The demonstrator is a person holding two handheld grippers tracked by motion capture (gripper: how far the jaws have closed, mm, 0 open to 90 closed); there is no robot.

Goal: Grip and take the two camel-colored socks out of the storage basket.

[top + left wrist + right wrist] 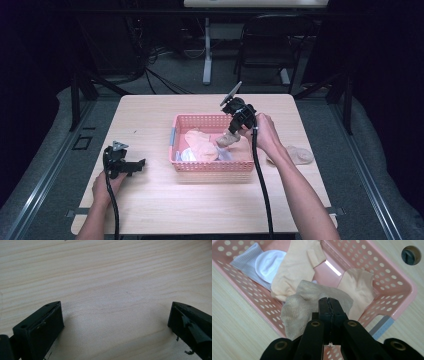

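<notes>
We take the pink basket [212,165] as our landmark; it sits near the middle of the worktop [150,210]. Above its right half we see the right tool [231,136], held in the right hand [265,134], with its jaws clenched on a beige sock [312,302]. From the right gripper view the jaws meet with the sock's fabric pinched at their tips, and the rest of the sock hangs over the basket's inside, tan and ribbed. Below it in the basket lie a peach sock [297,267], a second peach sock [358,287] against the far wall, and a white sock [269,263] on a pale grey ribbed one [247,261]. To the right of the basket, on the worktop, another beige sock [299,155] lies by itself. Well to the left of the basket, the left tool [116,322] rests low over bare wood in the left hand [102,187], its jaws released and spread wide with nothing between them.
</notes>
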